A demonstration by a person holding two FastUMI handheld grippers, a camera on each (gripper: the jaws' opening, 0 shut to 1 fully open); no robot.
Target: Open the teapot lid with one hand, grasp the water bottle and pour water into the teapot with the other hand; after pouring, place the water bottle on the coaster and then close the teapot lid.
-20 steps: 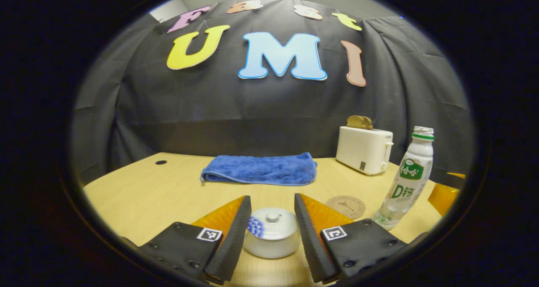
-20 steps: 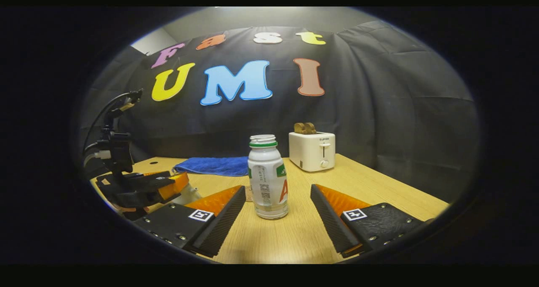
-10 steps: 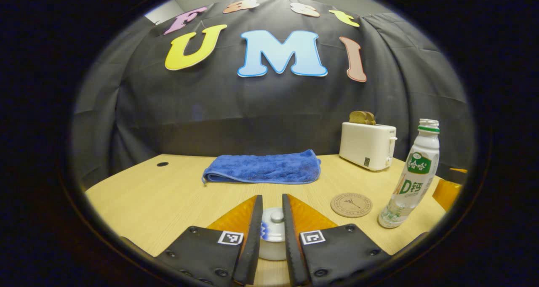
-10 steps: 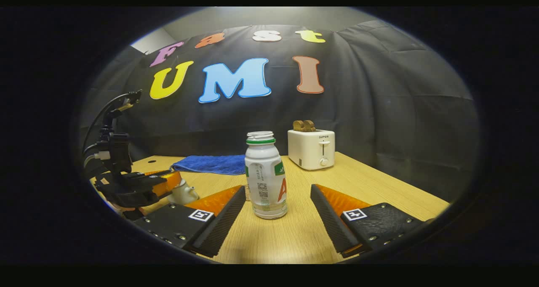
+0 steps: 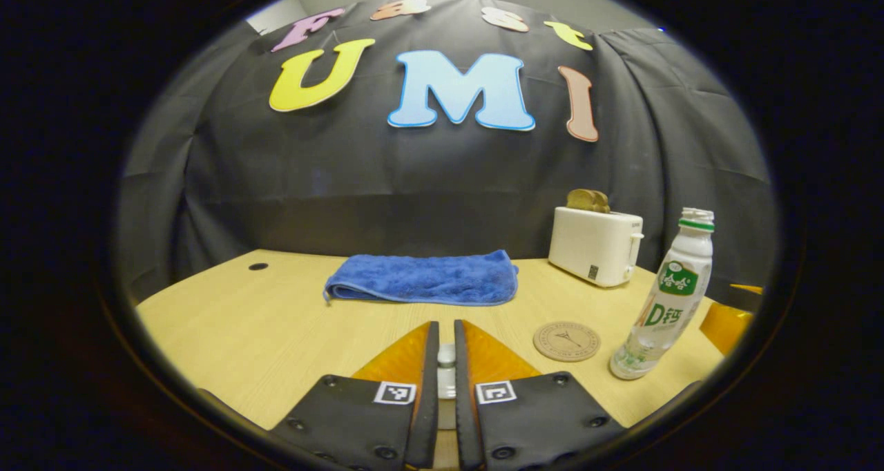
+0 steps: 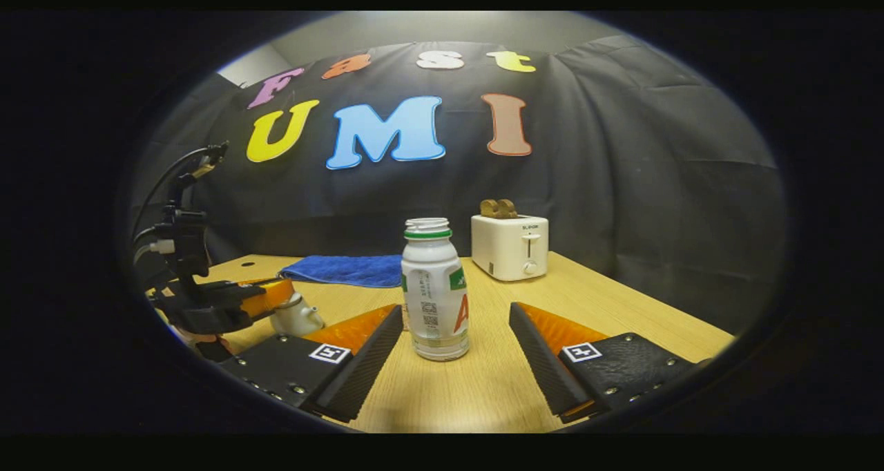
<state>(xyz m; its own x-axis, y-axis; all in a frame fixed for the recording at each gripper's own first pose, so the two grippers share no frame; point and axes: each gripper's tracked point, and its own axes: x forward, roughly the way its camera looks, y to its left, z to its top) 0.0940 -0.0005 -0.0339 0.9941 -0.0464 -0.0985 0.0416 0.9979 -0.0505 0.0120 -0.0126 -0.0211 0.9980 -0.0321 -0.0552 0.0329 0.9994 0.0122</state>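
Two tools in play. Left tool [image 5: 446,360] is clenched on the knob of the teapot lid [image 5: 447,355]; both fingers press the knob from either side, and the lid is mostly hidden between them. From the right gripper view, the left tool [image 6: 266,298] sits directly over the white teapot [image 6: 293,317], spout pointing toward the bottle; can't tell from there whether the lid is seated or lifted.

Right tool [image 6: 456,333] is released, fingers spread wide on either side of the water bottle [image 6: 434,288], not touching it. Bottle stands upright on the surface [image 6: 587,298], cap off, a little water at the bottom.

In the left gripper view the water bottle [image 5: 664,293] stands at right, with the round coaster [image 5: 566,340] just beside it on the side nearer the teapot, nothing on it.

Background: folded blue towel [image 5: 425,277] lies flat toward the back of the surface; white toaster [image 5: 595,245] with bread in its slots sits back right, well apart from the teapot.
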